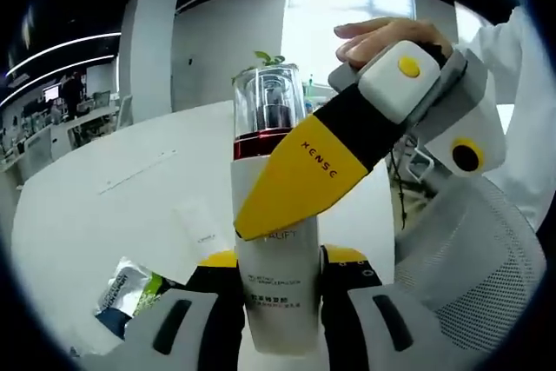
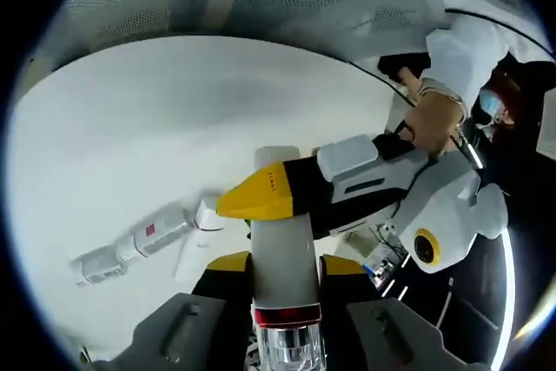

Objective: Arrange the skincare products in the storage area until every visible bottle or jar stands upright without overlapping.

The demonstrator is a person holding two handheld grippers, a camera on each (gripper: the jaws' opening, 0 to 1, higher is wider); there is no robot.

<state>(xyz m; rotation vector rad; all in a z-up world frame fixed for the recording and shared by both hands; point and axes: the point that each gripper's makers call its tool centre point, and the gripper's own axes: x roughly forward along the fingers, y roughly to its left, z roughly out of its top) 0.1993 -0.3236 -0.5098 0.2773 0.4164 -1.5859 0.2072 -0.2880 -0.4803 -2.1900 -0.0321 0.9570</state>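
Observation:
A white skincare bottle [image 1: 276,297] with a red band and a clear cap [image 1: 269,102] is held up over the white table [image 1: 104,188]. My left gripper [image 1: 282,260] is shut on its lower body, one jaw on each side. My right gripper [image 1: 295,182] comes in from the right, held by a person's hand [image 1: 382,36], and its yellow jaw lies across the bottle just below the red band. In the right gripper view the same bottle [image 2: 280,236] runs up between my right gripper's [image 2: 287,265] jaws, cap nearest the camera. There my left gripper [image 2: 261,197] clamps the far end.
On the table lie a white tube [image 1: 198,228] and some printed packets [image 1: 130,288]. The right gripper view shows a white tube [image 2: 195,219] and a bottle with a red label [image 2: 130,245] lying flat on the table [image 2: 130,110]. A grey mesh chair [image 1: 469,249] stands close by.

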